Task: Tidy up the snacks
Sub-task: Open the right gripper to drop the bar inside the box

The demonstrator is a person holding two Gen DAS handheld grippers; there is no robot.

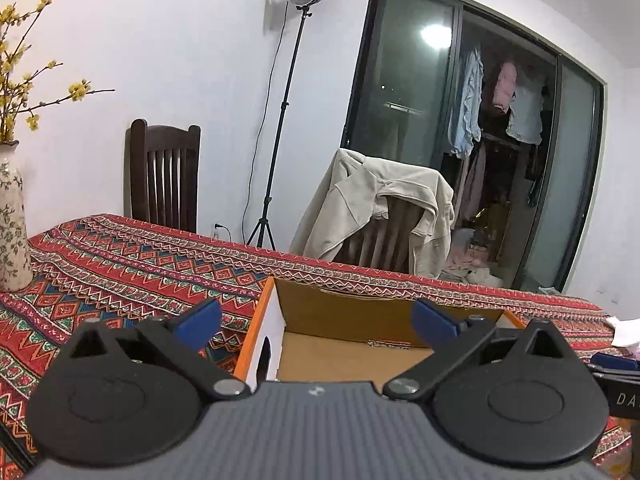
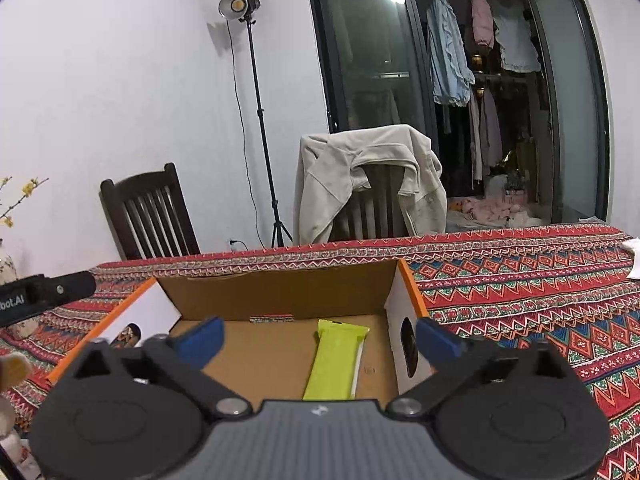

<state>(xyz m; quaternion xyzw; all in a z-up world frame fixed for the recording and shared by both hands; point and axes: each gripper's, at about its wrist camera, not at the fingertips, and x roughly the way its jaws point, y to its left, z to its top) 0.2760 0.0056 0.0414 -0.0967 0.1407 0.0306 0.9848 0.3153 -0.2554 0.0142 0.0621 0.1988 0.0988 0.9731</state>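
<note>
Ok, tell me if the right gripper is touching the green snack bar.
Apart. The right wrist view shows right gripper open, snack bar lying free on the box floor.

The tablecloth (image 2: pixel 520 280) is red with blue, green, orange and white zigzag and diamond bands. The cardboard box (image 2: pixel 280 292) is brown inside, with white end walls and orange edges. A lime-green snack bar (image 2: pixel 334 364) lies in it (a white strip along one side). The gripper fingertips (image 2: pixel 204 340) are blue on black arms. At the table's left edge, a cream vase (image 1: pixel 12 216) bears a dark floral print.
</note>
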